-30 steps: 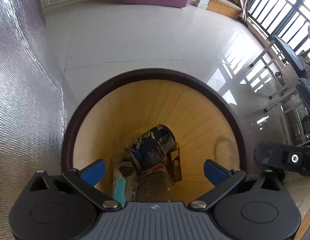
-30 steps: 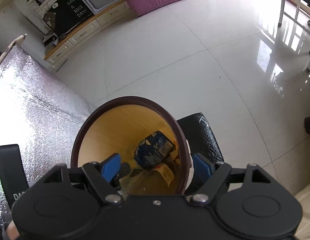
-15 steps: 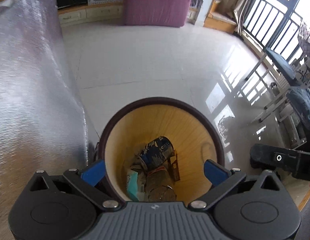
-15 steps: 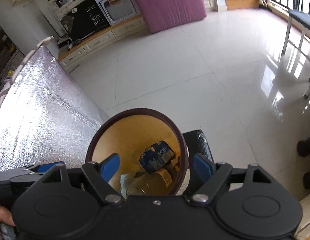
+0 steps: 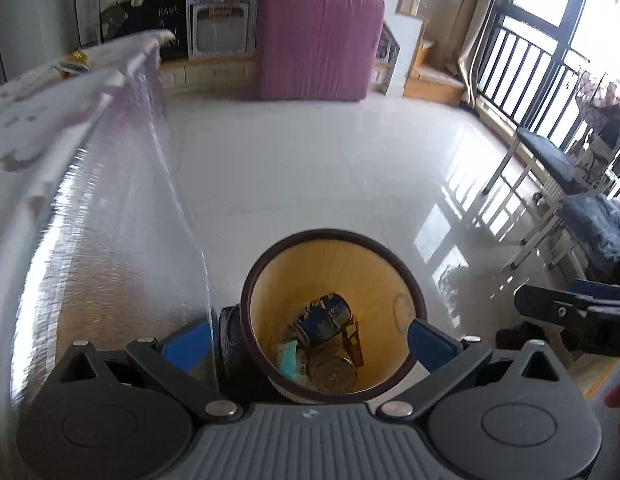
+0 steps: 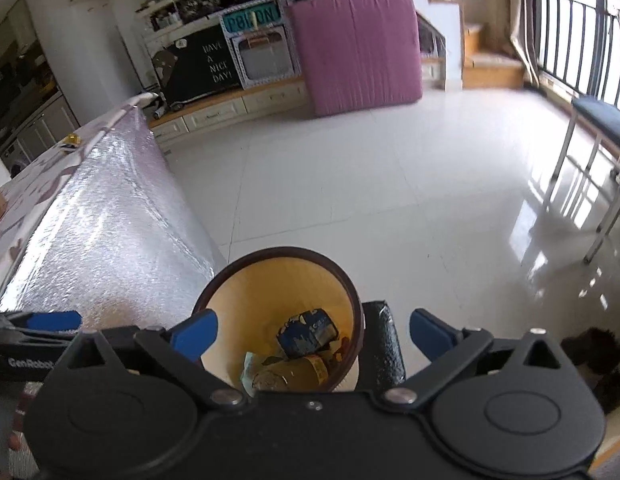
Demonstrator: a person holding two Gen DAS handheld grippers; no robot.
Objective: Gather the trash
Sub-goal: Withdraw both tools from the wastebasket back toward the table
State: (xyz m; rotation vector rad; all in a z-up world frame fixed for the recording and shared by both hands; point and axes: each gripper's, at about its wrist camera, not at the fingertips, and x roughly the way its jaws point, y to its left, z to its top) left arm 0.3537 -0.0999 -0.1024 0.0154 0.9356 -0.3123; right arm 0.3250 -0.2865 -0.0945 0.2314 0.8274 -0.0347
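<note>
Where "HAVE A NICE DAY!" sign (image 6: 218,65) stands, "GenRobot" on left gripper (image 6: 30,362)

on the black board (image 6: 202,70) leaning left of the pink mattress (image 6: 355,50), white letters read "have a nice day!". just beside the mattress, a teal sign (image 6: 252,20) reads roughly "pokemon". the left gripper (image 6: 30,360) bears "genrobot", cut off.

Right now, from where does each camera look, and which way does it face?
Left wrist: sits on the left gripper, looks down into the bin; its open blue fingers and the right gripper show.
Right wrist: sits on the right gripper, open, same aim; the left gripper shows.
Shared: bin, blue can, pink mattress.
</note>
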